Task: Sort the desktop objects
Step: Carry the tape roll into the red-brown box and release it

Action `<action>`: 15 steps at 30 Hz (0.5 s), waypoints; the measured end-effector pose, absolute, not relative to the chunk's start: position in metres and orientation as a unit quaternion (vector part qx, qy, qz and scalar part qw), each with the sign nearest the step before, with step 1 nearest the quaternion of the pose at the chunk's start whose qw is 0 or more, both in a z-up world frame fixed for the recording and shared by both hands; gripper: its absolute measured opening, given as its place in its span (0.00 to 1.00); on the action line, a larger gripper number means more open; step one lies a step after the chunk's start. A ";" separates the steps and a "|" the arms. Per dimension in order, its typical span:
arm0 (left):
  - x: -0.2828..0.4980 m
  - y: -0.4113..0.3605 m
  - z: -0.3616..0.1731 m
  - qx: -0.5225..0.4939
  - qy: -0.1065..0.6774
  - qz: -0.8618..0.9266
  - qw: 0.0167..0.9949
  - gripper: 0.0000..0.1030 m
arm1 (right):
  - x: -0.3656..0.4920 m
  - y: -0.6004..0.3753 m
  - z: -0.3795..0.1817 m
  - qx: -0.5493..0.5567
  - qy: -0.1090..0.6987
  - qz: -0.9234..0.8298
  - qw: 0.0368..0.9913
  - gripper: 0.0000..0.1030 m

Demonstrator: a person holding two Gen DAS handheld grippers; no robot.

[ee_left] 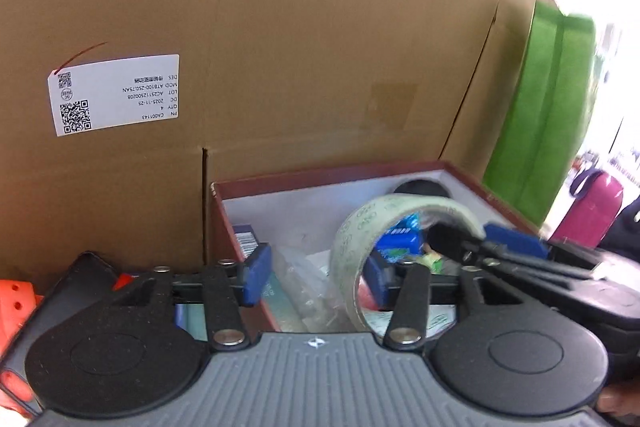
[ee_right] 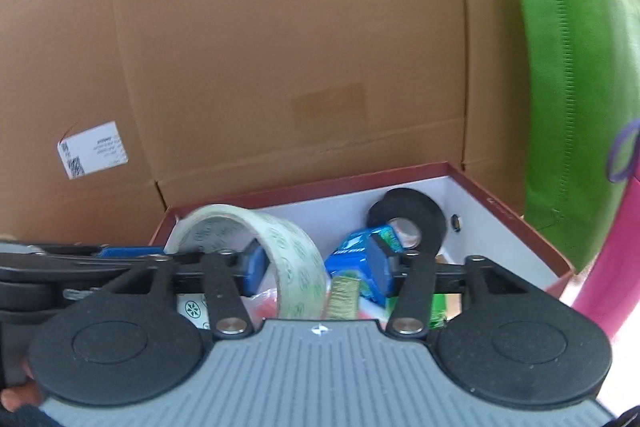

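A red box with a white inside (ee_left: 320,199) (ee_right: 520,227) stands against a big cardboard carton. In it lie a black tape roll (ee_right: 408,213), a blue packet (ee_right: 356,259), plastic bags and other small items. A clear tape roll (ee_left: 360,247) (ee_right: 288,251) hangs over the box. My right gripper (ee_right: 318,263) is open, and its left finger (ee_right: 254,267) passes through the roll's hole. My left gripper (ee_left: 316,275) is open over the box's left part, the roll beside its right finger (ee_left: 378,279).
A cardboard carton (ee_left: 280,47) with a white label (ee_left: 114,95) forms the back wall. A green bag (ee_right: 568,67) and a pink case (ee_left: 592,211) stand at the right. A dark tablet (ee_left: 80,279) and an orange object (ee_left: 16,299) lie left of the box.
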State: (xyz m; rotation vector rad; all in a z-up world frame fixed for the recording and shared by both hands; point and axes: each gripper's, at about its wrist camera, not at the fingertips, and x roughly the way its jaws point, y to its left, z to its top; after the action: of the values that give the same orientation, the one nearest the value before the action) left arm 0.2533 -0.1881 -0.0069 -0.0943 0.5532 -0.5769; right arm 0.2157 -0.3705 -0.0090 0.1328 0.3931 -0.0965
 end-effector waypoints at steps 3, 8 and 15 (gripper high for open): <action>0.255 -0.186 -0.001 -0.067 0.265 -0.286 0.918 0.76 | 0.218 -0.376 -0.014 0.064 0.208 -0.085 0.972 0.67; 0.249 -0.187 0.020 -0.074 0.218 -0.279 0.932 0.83 | 0.217 -0.382 0.005 0.065 0.156 -0.100 0.980 0.78; 0.219 -0.165 0.030 -0.056 0.168 -0.274 0.945 0.96 | 0.201 -0.370 0.023 0.040 0.160 -0.076 0.983 0.78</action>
State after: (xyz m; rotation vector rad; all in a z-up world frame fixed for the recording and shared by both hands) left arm 0.2186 -0.1649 0.0302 -0.1151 0.3432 -0.5574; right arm 0.2011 -0.3696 0.0230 0.0814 0.3215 -0.1538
